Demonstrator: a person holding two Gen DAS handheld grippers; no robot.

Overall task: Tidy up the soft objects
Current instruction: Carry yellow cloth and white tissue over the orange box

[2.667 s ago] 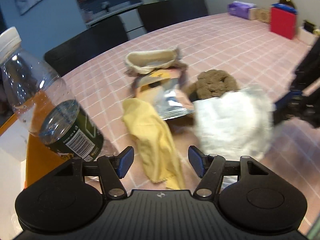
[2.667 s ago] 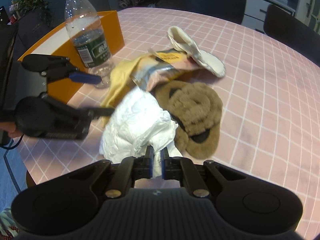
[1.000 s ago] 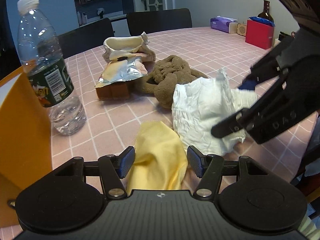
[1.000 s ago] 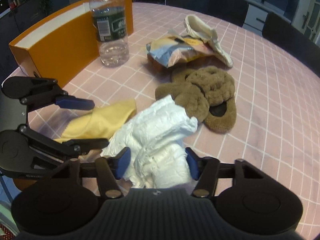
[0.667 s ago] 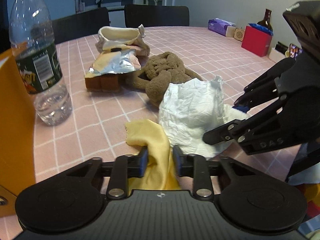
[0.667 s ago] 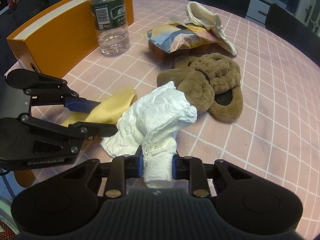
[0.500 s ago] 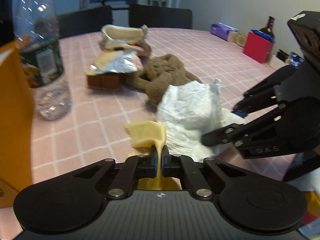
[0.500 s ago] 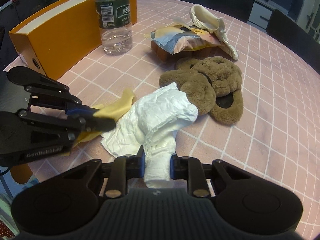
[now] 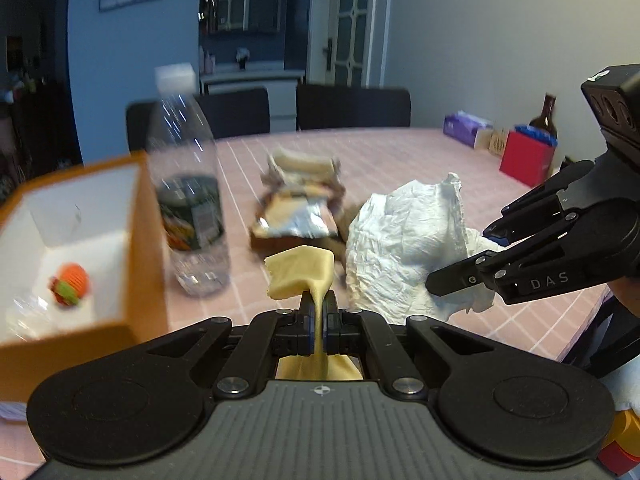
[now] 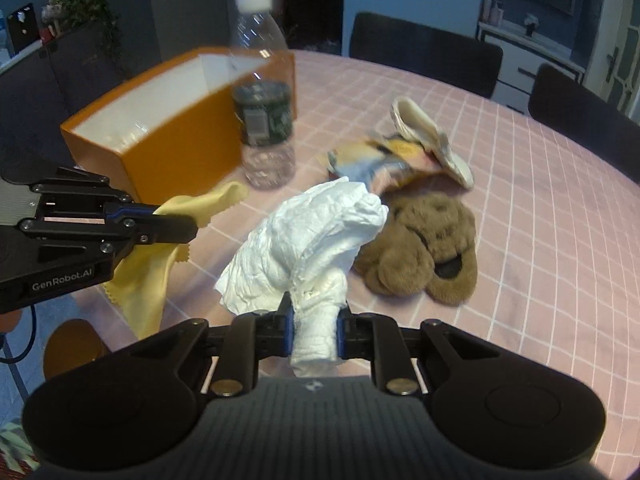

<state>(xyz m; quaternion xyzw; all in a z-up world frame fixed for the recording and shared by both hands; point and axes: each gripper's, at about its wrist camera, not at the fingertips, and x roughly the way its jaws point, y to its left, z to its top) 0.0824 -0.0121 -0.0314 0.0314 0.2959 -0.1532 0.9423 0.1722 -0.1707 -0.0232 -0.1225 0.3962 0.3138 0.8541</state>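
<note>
Left gripper point(image 9: 319, 320) jaws clenched on yellow cloth point(image 9: 301, 272), lifted off tabletop point(image 10: 540, 200). Right gripper point(image 10: 314, 330) jaws clenched on white crumpled cloth point(image 10: 308, 240), raised. Orange box point(image 9: 132, 240) lies to left, nearer left gripper; likely drop target.

The bottle point(image 10: 262, 92) stands just beside the box point(image 10: 132, 136), with the slipper point(image 10: 424, 248) to its right.

"DAS" stands in pale letters on the right gripper point(image 9: 486, 246) body. "GenRobot.AI" stands on the left gripper point(image 10: 192, 222) body. The bottle point(image 10: 262, 92) label cannot be read.
</note>
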